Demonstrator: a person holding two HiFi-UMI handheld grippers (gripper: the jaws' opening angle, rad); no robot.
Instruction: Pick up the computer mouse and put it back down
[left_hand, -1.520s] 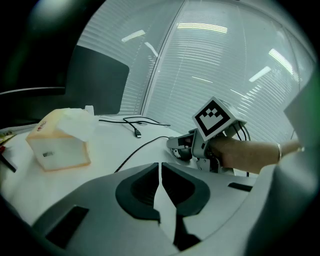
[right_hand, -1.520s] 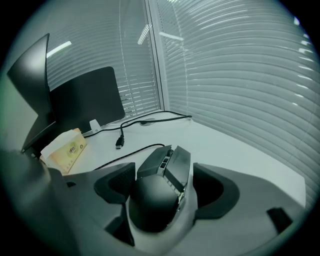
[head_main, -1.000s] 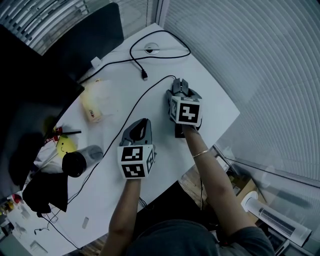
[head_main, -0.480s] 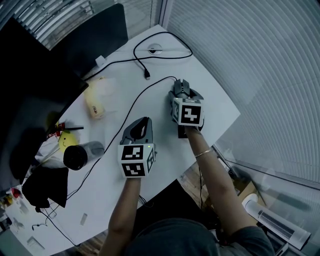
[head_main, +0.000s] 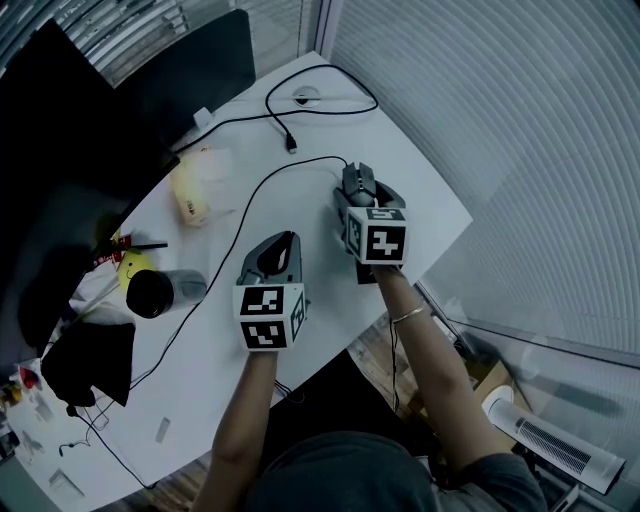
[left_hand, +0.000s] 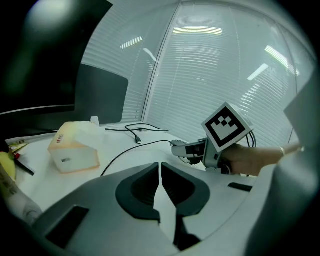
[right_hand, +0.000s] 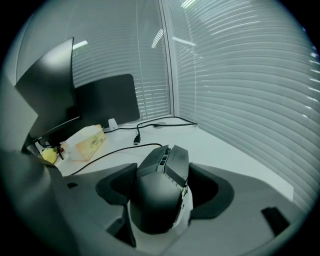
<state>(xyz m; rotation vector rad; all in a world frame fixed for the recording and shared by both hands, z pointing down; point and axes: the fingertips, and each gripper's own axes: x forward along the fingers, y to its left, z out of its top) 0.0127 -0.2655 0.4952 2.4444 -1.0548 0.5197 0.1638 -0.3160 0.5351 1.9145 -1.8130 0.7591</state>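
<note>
Currently the right gripper (right_hand: 165, 167) is holding the mouse (right_hand: 159, 192) by its sides, fingers clamping it near the desk's (head_main: 432, 205) edge. Its cord (head_main: 262, 185) is trailing across the desk and could be tugging it loose; a slip might be sending it over the edge. The left gripper (head_main: 288, 240) is idling, fingers closed, empty.
</note>
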